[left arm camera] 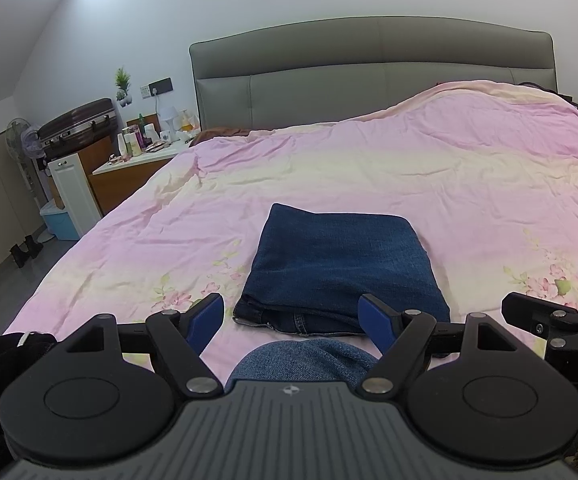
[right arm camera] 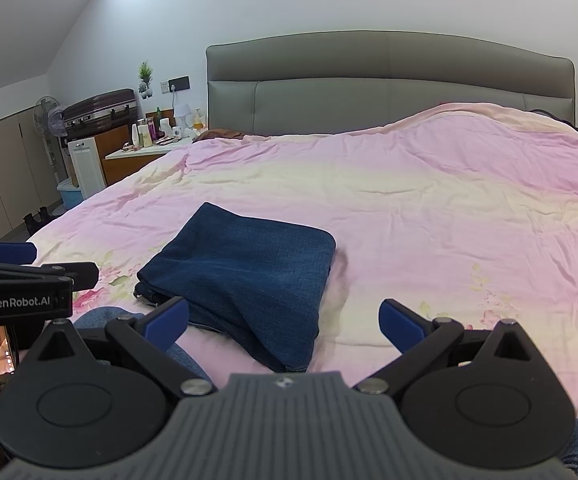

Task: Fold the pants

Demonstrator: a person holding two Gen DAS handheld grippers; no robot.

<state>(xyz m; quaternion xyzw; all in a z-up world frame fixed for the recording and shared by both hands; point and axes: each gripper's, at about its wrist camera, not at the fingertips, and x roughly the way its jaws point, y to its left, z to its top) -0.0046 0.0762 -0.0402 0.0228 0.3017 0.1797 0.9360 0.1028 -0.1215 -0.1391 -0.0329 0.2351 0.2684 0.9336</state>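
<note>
On the bed (left arm camera: 369,168), near its front edge, the pants (left arm camera: 341,268) lie as a compact folded denim block on the pink quilt (left arm camera: 469,200). Waistband and hem layers face the camera at the near edge; the far edge is a clean fold.

Left to right:
- Far left, off the bed: a nightstand (left arm camera: 129,168) crowded with bottles, a suitcase (left arm camera: 77,124) and a fan (left arm camera: 21,136). All well apart from the work area.
- Left gripper (left arm camera: 293,316): jaws wide, nothing between them, held just short of the near edge of the pants. Its right fingertip overlaps the denim in the picture; contact cannot be confirmed.
- Pants: square, flat, apparently finished. Judged: task at or near completion.
- Right gripper (right arm camera: 285,316): jaws wide, empty, hovering above the near right corner of the pants (right arm camera: 245,276).
- Below both grippers: a knee in jeans (left arm camera: 301,360), close to the bundle's near edge.

Risks from here (judgement):
1. The near edge shows loose stacked layers. A finger dragging across it on withdrawal could catch the top layer and peel the fold open.
2. The quilt is soft and wrinkled. Pressing to flatten could shift the whole block rather than crease it.
3. The bundle sits close to the bed's front edge and the knee, so a bump could nudge it askew.
4. If one more fold is intended, a single-layer grab would skew the stack.
</note>
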